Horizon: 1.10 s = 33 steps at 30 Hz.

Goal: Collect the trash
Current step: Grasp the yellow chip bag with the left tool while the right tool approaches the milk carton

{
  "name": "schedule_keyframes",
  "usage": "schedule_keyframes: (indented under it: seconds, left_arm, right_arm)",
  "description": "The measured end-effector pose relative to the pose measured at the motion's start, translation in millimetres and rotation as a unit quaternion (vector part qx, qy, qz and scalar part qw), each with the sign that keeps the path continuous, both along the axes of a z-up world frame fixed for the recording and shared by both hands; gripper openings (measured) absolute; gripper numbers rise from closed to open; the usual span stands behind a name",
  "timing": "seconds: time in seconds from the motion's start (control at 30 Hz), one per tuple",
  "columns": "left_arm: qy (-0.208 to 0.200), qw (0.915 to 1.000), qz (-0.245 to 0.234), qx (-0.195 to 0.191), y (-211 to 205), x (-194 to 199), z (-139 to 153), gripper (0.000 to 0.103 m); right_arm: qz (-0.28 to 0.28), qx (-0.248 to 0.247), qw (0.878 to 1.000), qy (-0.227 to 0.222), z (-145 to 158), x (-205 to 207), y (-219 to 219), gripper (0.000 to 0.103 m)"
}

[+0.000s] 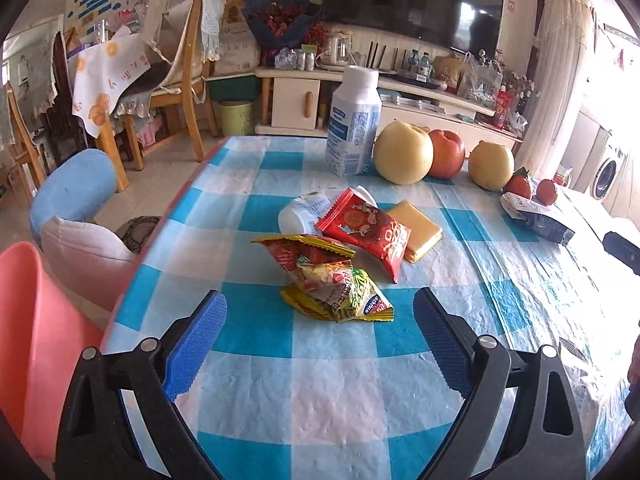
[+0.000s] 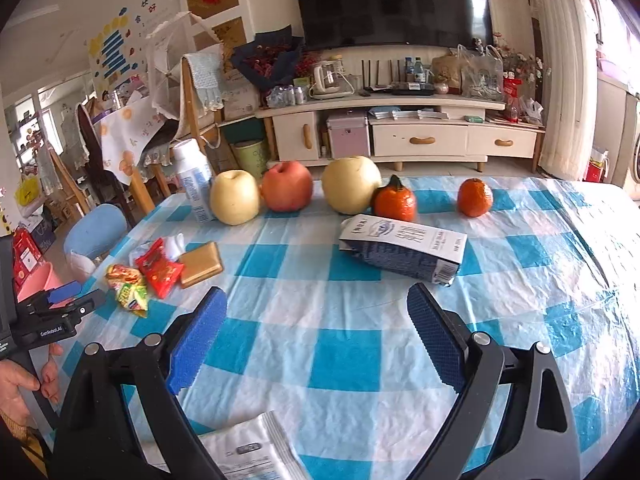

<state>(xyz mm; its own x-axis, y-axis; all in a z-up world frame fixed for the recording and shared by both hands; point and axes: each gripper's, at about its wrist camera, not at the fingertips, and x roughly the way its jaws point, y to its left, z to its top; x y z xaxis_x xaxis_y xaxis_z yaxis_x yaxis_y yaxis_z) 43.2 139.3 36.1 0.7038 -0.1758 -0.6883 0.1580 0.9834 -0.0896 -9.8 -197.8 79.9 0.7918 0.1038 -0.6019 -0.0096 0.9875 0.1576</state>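
Observation:
My left gripper (image 1: 320, 312) is open and empty, its blue pads either side of a crumpled yellow-green snack wrapper (image 1: 332, 280) on the checked tablecloth. Behind it lie a red wrapper (image 1: 364, 232), a tipped white cup (image 1: 298, 214) and a yellow biscuit pack (image 1: 418, 230). My right gripper (image 2: 316, 312) is open and empty over the cloth, just short of a flattened dark blue carton (image 2: 404, 246). A white plastic wrapper (image 2: 248, 450) lies under it at the near edge. The left gripper also shows in the right wrist view (image 2: 64, 300), next to the snack wrappers (image 2: 132, 284).
A white bottle (image 1: 354, 120), two pale pears (image 1: 404, 152), a red apple (image 1: 446, 154) and two oranges (image 2: 474, 197) stand along the table's far side. A pink bin (image 1: 36, 328) sits off the table's left edge, with a blue chair (image 1: 72, 192) beyond.

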Motion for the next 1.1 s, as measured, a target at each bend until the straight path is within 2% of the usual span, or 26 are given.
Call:
schedule_keyframes:
  seconds: [0.13,0.2,0.27,0.33,0.53,0.7,0.73,0.87,1.1]
  left_arm:
    - [0.029,0.9990,0.004,-0.033,-2,16,-14,0.094]
    - [0.037,0.9984,0.013,-0.040,-1,24,-19,0.090]
    - [0.046,0.9975,0.020,-0.049,-2,31,-23,0.081]
    - [0.049,0.9962,0.025,-0.068,-1,36,-25,0.078]
    - [0.048,0.9936,0.046,-0.091,5,44,-27,0.056]
    - [0.044,0.9950,0.050,-0.075,1,43,-23,0.043]
    - [0.041,0.9954,0.044,-0.075,0,42,-22,0.034]
    - [0.045,0.9964,0.028,-0.067,-6,36,-19,0.032]
    - [0.043,0.9957,-0.028,-0.077,-23,14,-9,0.030]
  right_arm:
    - [-0.026,0.013,0.999,0.021,-10,14,-33,0.092]
    - [-0.032,0.011,0.999,0.030,-15,22,-44,0.092]
    - [-0.032,0.007,0.999,0.036,-19,30,-50,0.092]
    - [-0.028,-0.001,0.999,0.042,-24,39,-54,0.092]
    - [-0.010,-0.027,0.998,0.063,-43,68,-63,0.092]
    - [0.006,-0.041,0.996,0.081,-52,81,-61,0.092]
    - [0.009,-0.041,0.995,0.085,-54,83,-61,0.092]
    - [0.024,-0.028,0.994,0.102,-60,89,-61,0.092]
    - [0.075,0.032,0.992,0.095,-50,85,-49,0.092]
